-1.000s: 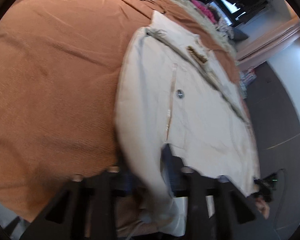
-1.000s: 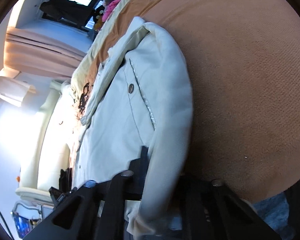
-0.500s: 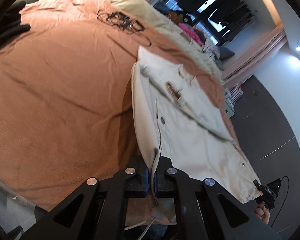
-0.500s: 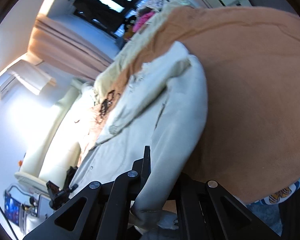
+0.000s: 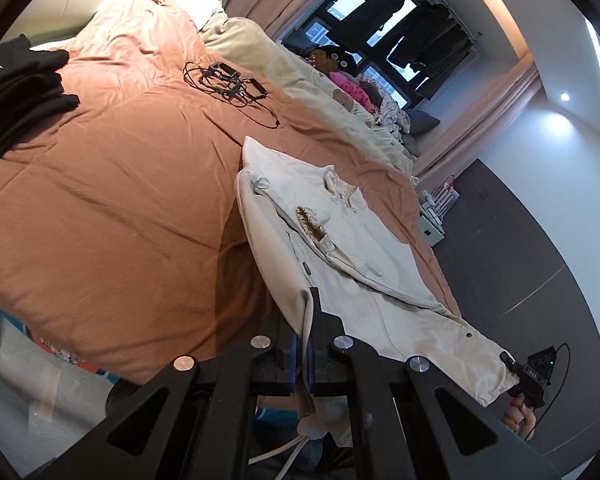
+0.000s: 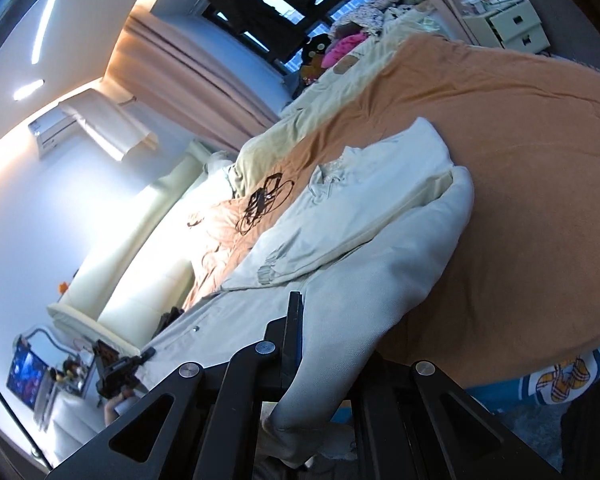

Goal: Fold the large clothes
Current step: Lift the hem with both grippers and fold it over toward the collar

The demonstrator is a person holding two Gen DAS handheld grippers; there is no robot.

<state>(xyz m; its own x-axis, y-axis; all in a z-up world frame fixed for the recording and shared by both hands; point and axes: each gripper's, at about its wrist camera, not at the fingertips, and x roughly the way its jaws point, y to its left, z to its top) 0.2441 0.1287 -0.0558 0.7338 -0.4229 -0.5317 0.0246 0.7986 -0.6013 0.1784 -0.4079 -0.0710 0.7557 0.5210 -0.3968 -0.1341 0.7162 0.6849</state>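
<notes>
A bed [image 5: 100,208] with a brown cover carries a cream jacket [image 5: 360,264], its near edge lifted. The left hand-held gripper [image 5: 304,344] and right hand-held gripper [image 6: 324,344] each clamp that edge.

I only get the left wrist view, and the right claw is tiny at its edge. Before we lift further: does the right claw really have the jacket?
Observer: Yes. The right claw is shut on the cream jacket, pinching it near the hem.
Operator: Is any cloth loose around it?
Observer: The jacket's thick rolled side drapes over one finger and hides it. Only the other finger shows.
Operator: What lies under that corner?
Observer: The orange bedspread ends there, and a blue patterned sheet shows beneath its edge.
</notes>
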